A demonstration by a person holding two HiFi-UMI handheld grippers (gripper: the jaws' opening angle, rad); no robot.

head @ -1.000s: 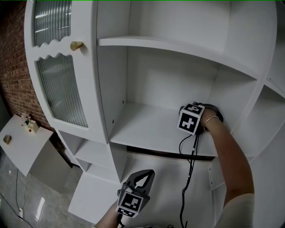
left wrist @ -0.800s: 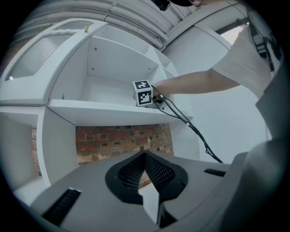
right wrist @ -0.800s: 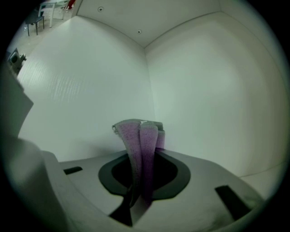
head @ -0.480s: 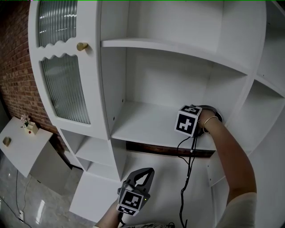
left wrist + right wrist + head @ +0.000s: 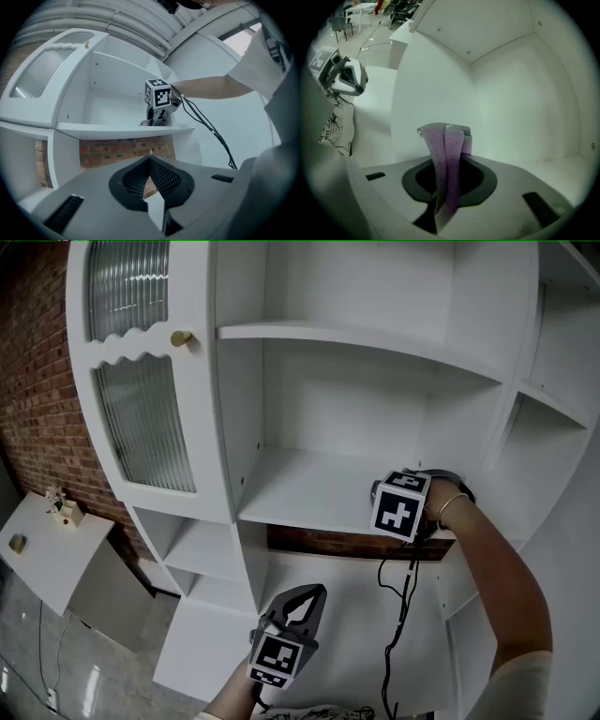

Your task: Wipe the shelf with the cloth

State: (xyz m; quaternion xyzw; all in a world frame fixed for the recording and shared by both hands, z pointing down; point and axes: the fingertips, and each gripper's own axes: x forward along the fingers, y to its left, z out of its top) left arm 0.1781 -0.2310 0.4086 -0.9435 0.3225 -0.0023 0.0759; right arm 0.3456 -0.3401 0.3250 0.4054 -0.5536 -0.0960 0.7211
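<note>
Right gripper view: purple cloth [image 5: 446,154] tight between the right gripper's [image 5: 443,208] fingers [image 5: 480,187].

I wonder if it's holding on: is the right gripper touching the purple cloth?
Touching. The right gripper view shows the right gripper's fingers shut on the purple cloth, which sticks up between them.

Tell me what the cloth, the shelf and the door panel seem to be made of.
The cloth: soft purple fabric, probably microfibre or terry; it folds limply and looks fuzzy.
The shelf: white painted or laminated board, likely wood-based; smooth, matte, uniform.
The door panel: ribbed glass or clear plastic; fine vertical ridges catch light.
</note>
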